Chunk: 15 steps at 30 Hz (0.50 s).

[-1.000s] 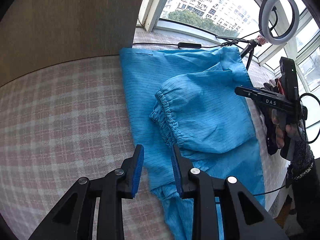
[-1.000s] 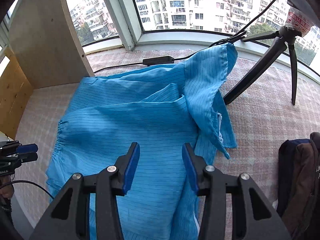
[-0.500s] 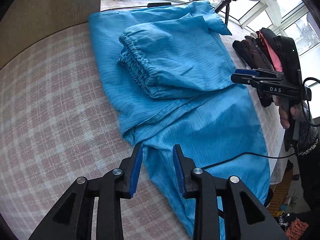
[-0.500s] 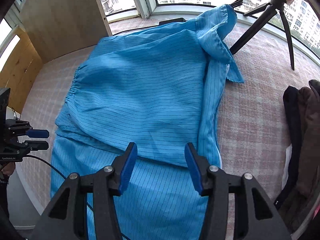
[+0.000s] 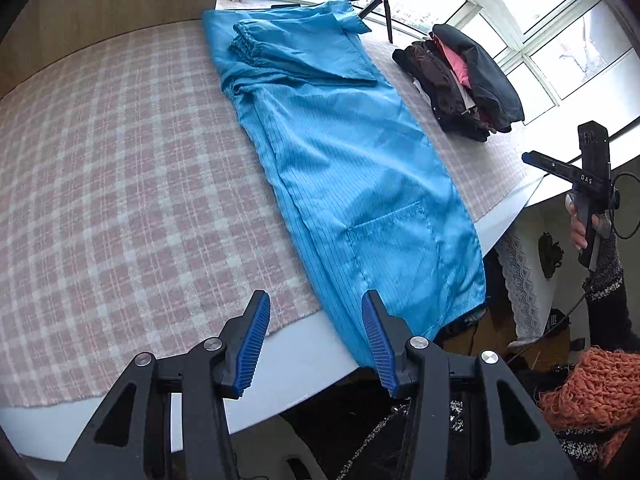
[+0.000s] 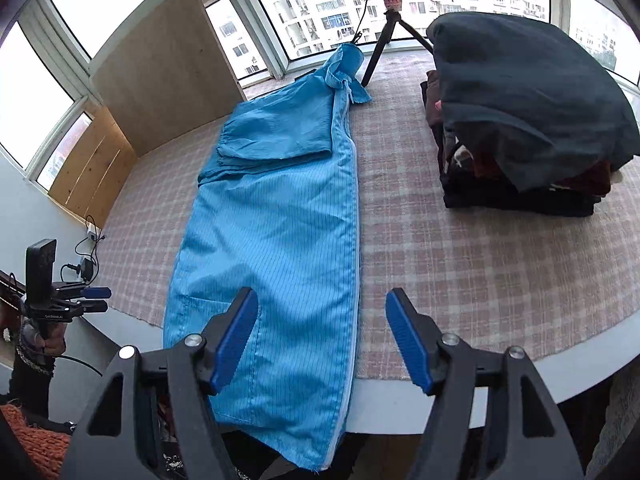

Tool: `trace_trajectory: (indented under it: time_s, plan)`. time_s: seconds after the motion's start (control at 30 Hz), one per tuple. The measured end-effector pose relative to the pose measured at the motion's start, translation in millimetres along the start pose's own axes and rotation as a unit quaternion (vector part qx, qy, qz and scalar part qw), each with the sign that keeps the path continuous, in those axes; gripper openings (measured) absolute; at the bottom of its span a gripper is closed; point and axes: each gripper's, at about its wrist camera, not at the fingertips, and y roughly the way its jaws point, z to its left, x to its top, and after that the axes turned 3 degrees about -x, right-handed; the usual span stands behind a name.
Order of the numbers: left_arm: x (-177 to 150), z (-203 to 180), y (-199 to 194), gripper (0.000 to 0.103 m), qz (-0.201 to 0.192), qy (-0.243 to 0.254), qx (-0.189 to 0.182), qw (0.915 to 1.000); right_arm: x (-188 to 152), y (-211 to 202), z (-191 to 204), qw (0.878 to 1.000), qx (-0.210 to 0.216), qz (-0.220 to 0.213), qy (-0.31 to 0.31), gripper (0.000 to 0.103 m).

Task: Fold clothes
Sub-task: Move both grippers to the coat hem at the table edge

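Grippers first, nearest the cameras: the left gripper [image 5: 316, 338], black with ribbed blue pads, has just been opening and stands spread with nothing between its jaws, hovering above the white table edge [image 5: 292, 364] just beside the garment's hem. The right gripper [image 6: 322, 338], of the same build, has also just been opening; it hangs spread wider over the hem's zipped edge, the cloth below its pads and not pinched.

Beyond them, the long sky-blue pinstriped work coat [image 5: 352, 168] lies lengthwise on the pink-and-white checked tablecloth [image 5: 120, 168], its lower hem drooping over the table edge. It seems narrowed into 1 long strip, with an elastic-cuffed sleeve [image 5: 288, 54] laid across its upper part, probably so the hem can be lifted and brought up the table in the next fold. Both tools flank that hem, which suits such a pickup.

Farther right, a pile of dark clothes [image 6: 520, 128] sits well apart from the coat. At the far end stands a ring light on a black tripod [image 6: 384, 40] by the windows.

No containers appear.
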Motion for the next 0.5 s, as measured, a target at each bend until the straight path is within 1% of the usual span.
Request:
trace_trajectory:
  time_s: [0.07, 0.13, 0.17, 0.2, 0.27, 0.33, 0.37, 0.43, 0.47, 0.5]
  plan:
    - [-27, -15, 20, 0.046, 0.004, -0.023, 0.001, 0.9997, -37, 23, -11, 0.999, -0.019, 0.036, -0.01, 0.066]
    - [-50, -29, 38, 0.046, 0.006, -0.046, -0.001, 0.9989, -63, 40, -14, 0.998, -0.015, 0.057, -0.023, 0.066]
    - [-59, -37, 47, 0.046, 0.006, -0.053, 0.004, 0.9986, -71, 45, -15, 0.998, -0.014, 0.059, -0.031, 0.066]
    - [-63, -43, 54, 0.046, 0.004, -0.056, 0.014, 0.9983, -78, 49, -15, 0.997, -0.013, 0.062, -0.04, 0.066]
    - [-68, -50, 67, 0.046, 0.004, -0.072, 0.022, 0.9972, -91, 59, -17, 0.996, -0.019, 0.067, -0.054, 0.066]
    - [-71, -55, 79, 0.047, 0.005, -0.087, 0.027, 0.9958, -98, 66, -18, 0.996, -0.012, 0.07, -0.052, 0.066]
    - [-71, -57, 84, 0.047, 0.006, -0.091, 0.031, 0.9954, -101, 67, -19, 0.996, 0.0, 0.073, -0.049, 0.066]
    - [-70, -60, 93, 0.049, 0.009, -0.095, 0.041, 0.9946, -107, 71, -17, 0.995, 0.008, 0.077, -0.056, 0.066]
    - [-69, -62, 96, 0.051, 0.009, -0.092, 0.048, 0.9945, -110, 71, -15, 0.995, 0.003, 0.077, -0.064, 0.066]
    - [-68, -64, 96, 0.056, 0.006, -0.089, 0.057, 0.9944, -112, 72, -15, 0.995, 0.004, 0.078, -0.068, 0.066]
